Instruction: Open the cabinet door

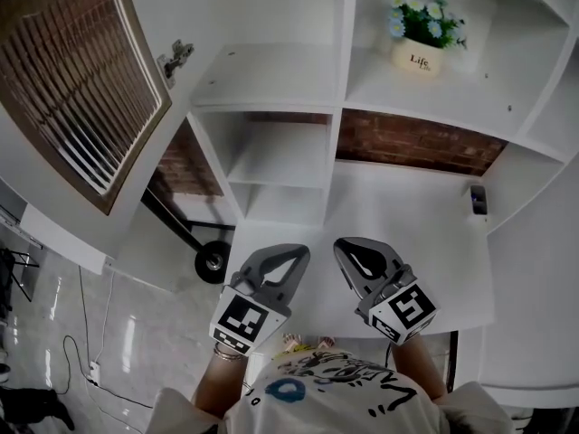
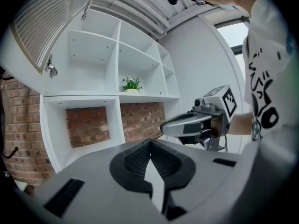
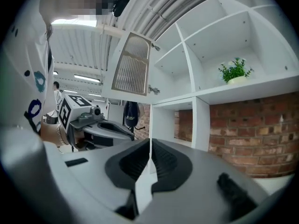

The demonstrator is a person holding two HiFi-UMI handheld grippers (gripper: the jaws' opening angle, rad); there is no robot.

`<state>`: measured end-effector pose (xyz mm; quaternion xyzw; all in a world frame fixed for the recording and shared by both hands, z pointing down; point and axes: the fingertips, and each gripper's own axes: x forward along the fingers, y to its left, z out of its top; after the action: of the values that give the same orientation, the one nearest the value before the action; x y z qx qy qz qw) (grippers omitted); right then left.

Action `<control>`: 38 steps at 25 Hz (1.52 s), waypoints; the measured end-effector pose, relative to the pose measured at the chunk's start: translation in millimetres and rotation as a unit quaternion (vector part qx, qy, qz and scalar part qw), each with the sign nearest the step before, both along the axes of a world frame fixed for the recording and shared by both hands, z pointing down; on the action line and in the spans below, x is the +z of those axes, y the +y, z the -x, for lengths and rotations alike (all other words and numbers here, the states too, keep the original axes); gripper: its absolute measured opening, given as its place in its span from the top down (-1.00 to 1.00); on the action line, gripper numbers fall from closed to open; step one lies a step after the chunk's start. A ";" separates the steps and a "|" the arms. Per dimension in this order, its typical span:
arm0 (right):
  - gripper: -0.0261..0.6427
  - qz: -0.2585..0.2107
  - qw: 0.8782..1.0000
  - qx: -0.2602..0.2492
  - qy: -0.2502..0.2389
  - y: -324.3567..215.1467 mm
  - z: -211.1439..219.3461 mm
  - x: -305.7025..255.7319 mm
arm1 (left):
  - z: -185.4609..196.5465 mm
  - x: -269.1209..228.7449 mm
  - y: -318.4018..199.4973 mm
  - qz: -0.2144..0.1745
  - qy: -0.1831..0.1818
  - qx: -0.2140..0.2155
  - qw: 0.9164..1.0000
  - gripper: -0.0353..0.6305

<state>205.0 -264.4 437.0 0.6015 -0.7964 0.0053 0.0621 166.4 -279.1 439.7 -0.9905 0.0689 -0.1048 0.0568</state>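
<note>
The cabinet door (image 1: pixel 72 80), the one with the slatted panel, stands swung wide open at the upper left, well clear of its compartment (image 1: pixel 262 75). That compartment is bare and fully exposed, and a hinge (image 1: pixel 176 59) shows at its edge. As I judge it, the opening is done and nothing in the task is left but to hold off.

Neither of my tools is on the door. My left gripper (image 1: pixel 289 260) hangs low in front of me, its jaws pressed together on nothing. My right gripper (image 1: pixel 351 253) sits just beside it with its jaws likewise closed and empty. Both hover over the near edge of the white tabletop (image 1: pixel 407 215), well apart from the door. A potted plant (image 1: pixel 421 57) sits on the next shelf over, untouched.
</note>
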 end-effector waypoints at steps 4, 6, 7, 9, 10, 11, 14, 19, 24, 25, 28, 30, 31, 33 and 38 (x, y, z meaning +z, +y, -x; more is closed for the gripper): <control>0.83 0.036 0.999 -0.004 -0.016 10.5 -0.7 25.0 | 1.7 17.2 5.5 0.019 -0.011 -0.002 1.000 0.85; 0.83 0.052 0.998 -0.001 -0.021 13.9 -2.6 33.3 | 3.3 27.4 4.5 0.033 -0.020 -0.015 0.999 0.85; 0.83 0.056 0.998 0.000 -0.023 15.6 -3.1 36.0 | 4.1 31.7 4.5 0.041 -0.021 -0.021 0.999 0.85; 0.83 0.060 0.998 0.002 -0.026 19.3 -3.3 40.6 | 5.2 39.7 6.7 0.056 -0.023 -0.024 0.998 0.85; 0.83 0.063 0.998 0.001 -0.026 21.1 -3.6 43.2 | 5.1 43.3 8.3 0.062 -0.025 -0.022 0.998 0.85; 0.83 0.066 0.997 0.000 -0.027 22.7 -4.2 46.2 | 4.7 46.6 10.0 0.065 -0.028 -0.020 0.997 0.85; 0.83 0.076 0.997 -0.002 -0.033 27.6 -6.4 54.8 | 4.3 53.6 12.7 0.067 -0.036 -0.018 0.997 0.85; 0.84 0.095 0.994 0.004 -0.049 31.3 -6.6 64.0 | 9.4 67.2 8.8 0.081 -0.057 -0.034 0.995 0.85; 0.84 0.112 0.992 0.009 -0.052 31.8 -6.6 75.0 | 15.9 77.7 3.4 0.087 -0.074 -0.048 0.992 0.85; 0.84 0.114 0.992 0.007 -0.052 31.8 -6.3 76.6 | 16.3 78.8 2.9 0.089 -0.075 -0.048 0.992 0.85; 0.84 0.115 0.992 0.003 -0.057 30.4 -6.1 78.8 | 15.8 81.9 0.6 0.092 -0.078 -0.050 0.991 0.85; 0.84 0.117 0.991 0.002 -0.062 29.3 -6.6 79.1 | 15.1 83.5 -1.1 0.095 -0.080 -0.050 0.991 0.85; 0.84 0.117 0.991 0.002 -0.064 28.7 -6.8 79.1 | 14.7 84.1 -2.0 0.095 -0.082 -0.050 0.991 0.85; 0.84 0.117 0.991 0.000 -0.065 27.0 -7.0 78.0 | 14.0 84.5 -4.4 0.094 -0.085 -0.051 0.991 0.85; 0.84 0.123 0.991 -0.008 -0.061 23.6 -4.6 80.0 | 14.4 84.8 -10.2 0.095 -0.084 -0.054 0.990 0.85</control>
<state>209.7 -240.8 517.0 0.5813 -0.7970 0.1391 0.0872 152.0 -289.3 524.5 -0.9740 0.1070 -0.1963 -0.0376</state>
